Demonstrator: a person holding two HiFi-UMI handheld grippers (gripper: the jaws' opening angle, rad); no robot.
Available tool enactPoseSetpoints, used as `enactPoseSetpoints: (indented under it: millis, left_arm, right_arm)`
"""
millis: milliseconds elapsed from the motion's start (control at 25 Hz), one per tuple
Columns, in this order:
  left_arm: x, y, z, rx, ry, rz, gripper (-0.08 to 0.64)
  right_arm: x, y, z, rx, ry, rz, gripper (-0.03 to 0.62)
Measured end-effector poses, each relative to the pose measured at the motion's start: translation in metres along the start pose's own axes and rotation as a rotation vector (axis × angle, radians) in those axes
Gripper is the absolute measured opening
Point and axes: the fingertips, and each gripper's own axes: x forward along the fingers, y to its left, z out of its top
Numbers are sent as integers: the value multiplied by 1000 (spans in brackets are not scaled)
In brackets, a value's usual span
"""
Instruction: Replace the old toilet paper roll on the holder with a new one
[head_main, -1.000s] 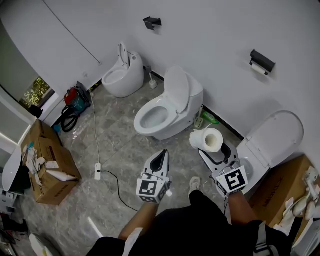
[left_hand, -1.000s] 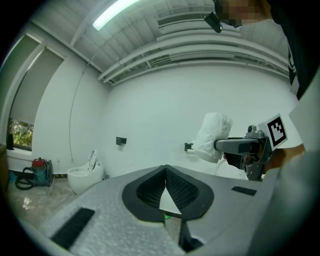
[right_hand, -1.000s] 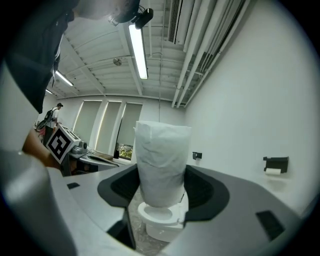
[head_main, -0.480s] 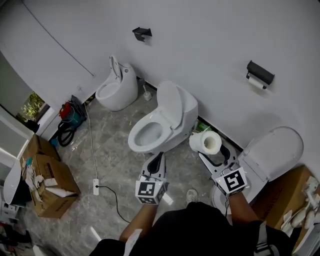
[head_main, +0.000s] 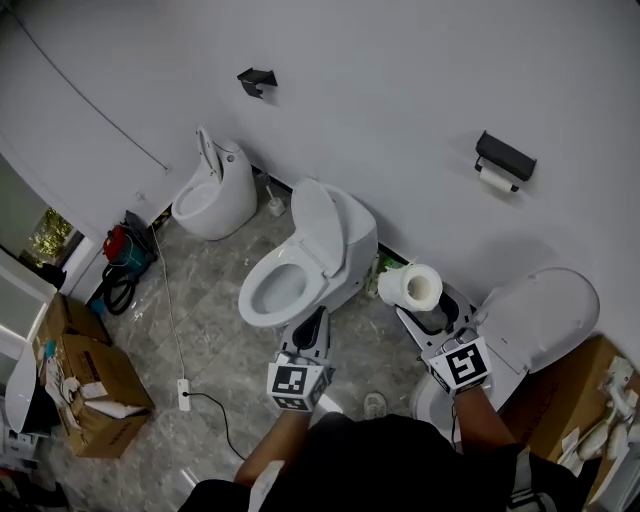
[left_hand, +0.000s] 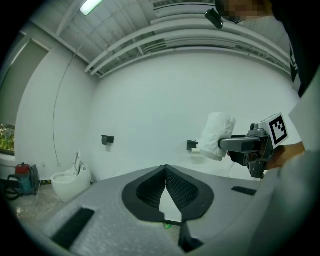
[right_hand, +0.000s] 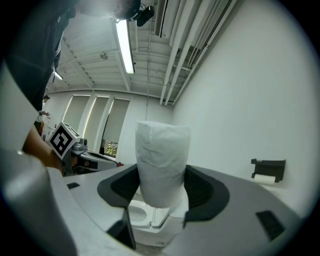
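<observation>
A full white toilet paper roll (head_main: 413, 285) stands upright between the jaws of my right gripper (head_main: 428, 303), which is shut on it. In the right gripper view the roll (right_hand: 162, 165) fills the middle. The black wall holder (right_hand: 269, 167) with the old roll (right_hand: 265, 178) under it is farther off on the right. From the head view the holder (head_main: 503, 160) hangs on the white wall above and right of the held roll, well apart from it. My left gripper (head_main: 313, 330) is shut and empty, level with the right one. In its own view the jaw tips (left_hand: 165, 170) meet.
An open toilet (head_main: 300, 265) stands just ahead of the left gripper. A second one (head_main: 540, 310) is under the right hand and a third (head_main: 212, 185) at the far left. Another black wall fitting (head_main: 256, 78) is up left. Cardboard boxes (head_main: 85, 385) and a cable (head_main: 175, 330) lie on the floor at left.
Both grippers have moved forward toward the wall together. The toilets and boxes have slid left in the head view and the holder sits nearer. The grip on the roll is unchanged.
</observation>
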Motion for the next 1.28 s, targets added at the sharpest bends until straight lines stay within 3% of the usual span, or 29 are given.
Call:
enactPoseSetpoints:
  millis: [200,440,1040,1280]
  left_arm:
    - [34,-10,3,2,2,-60,6]
    - [86,-27,8,98,4,-183,6]
    - [244,-30,34,113,4,-465,6]
    - [296,-41,40,133,6,-602,6]
  right_arm:
    - [0,-32,-4,12,17,-69,272]
    - [5,-66,-19,34,57,-159,272]
    - [55,-185,-30,49,102,-437,273]
    - [65,-220,-34,159,73,-574,273]
